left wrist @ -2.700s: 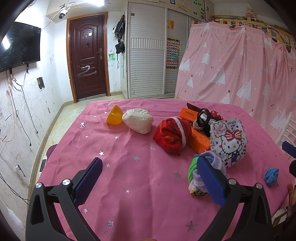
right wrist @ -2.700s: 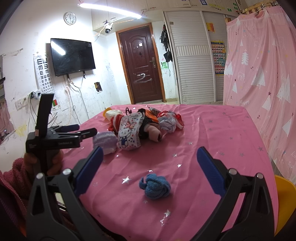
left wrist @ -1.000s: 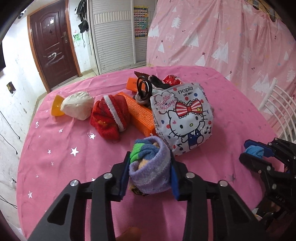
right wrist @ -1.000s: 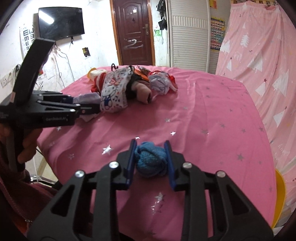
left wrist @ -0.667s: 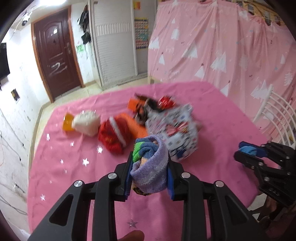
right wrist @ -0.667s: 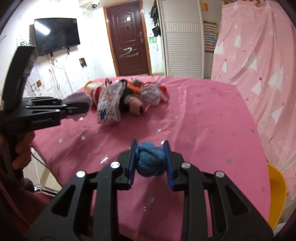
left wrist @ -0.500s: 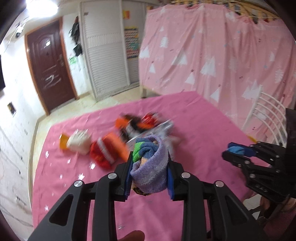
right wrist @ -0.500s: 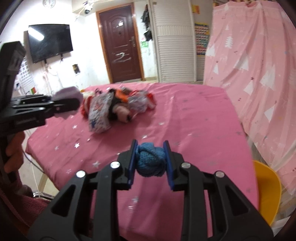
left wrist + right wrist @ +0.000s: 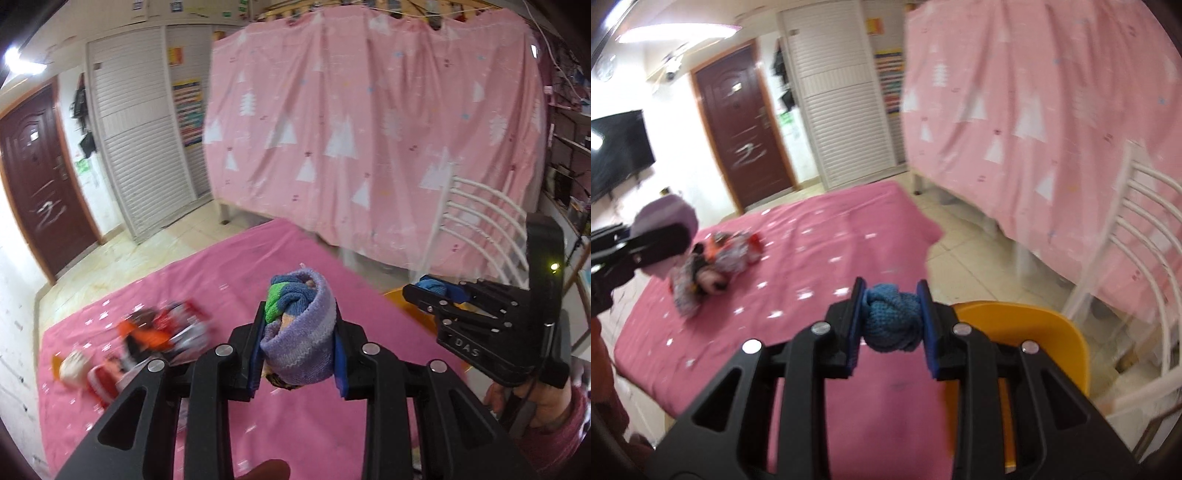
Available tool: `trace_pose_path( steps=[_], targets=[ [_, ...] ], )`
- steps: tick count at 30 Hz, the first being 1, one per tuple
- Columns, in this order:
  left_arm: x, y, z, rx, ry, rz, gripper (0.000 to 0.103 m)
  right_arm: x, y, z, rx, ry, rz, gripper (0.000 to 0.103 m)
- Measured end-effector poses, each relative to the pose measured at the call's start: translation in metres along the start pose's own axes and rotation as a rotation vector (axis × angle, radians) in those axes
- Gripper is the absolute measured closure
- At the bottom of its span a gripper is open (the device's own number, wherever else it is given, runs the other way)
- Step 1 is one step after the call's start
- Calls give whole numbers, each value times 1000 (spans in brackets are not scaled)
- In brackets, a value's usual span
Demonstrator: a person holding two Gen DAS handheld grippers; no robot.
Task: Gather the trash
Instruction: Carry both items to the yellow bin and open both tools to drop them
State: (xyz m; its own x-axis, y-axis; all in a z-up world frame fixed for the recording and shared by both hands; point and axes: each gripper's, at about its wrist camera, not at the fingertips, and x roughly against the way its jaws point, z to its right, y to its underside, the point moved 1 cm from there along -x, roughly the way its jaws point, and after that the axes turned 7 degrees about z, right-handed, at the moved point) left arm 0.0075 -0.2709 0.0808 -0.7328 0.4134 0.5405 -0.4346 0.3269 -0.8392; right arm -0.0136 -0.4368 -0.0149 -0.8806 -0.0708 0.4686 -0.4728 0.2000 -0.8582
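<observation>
Both tools have lifted off the table (image 9: 820,236): the left tool (image 9: 298,349) clamped on a rolled purple sock (image 9: 301,332), the right tool (image 9: 891,321) on a blue knitted ball (image 9: 892,319) at frame centre, now beside the yellow bin (image 9: 1034,325), so drop-off looks next.

A pink tree-print curtain (image 9: 369,140) hung behind the pink-clothed bench (image 9: 827,236); beside it stood white slatted wardrobe doors (image 9: 842,110), a brown door (image 9: 742,133), pale floor tiles (image 9: 975,254).
</observation>
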Motion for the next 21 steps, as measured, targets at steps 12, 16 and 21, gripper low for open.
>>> trace_pose_path(
  steps=[12, 16, 21],
  targets=[
    [-56, -22, 76, 12, 190, -118, 79, -3, 1, 85, -165, 130, -11, 77],
    [-73, -24, 93, 42, 228, -158, 79, -5, 7, 98, -191, 154, -29, 77],
    [-90, -30, 109, 63, 232, -182, 79, -12, 14, 107, -208, 164, -64, 76]
  ],
)
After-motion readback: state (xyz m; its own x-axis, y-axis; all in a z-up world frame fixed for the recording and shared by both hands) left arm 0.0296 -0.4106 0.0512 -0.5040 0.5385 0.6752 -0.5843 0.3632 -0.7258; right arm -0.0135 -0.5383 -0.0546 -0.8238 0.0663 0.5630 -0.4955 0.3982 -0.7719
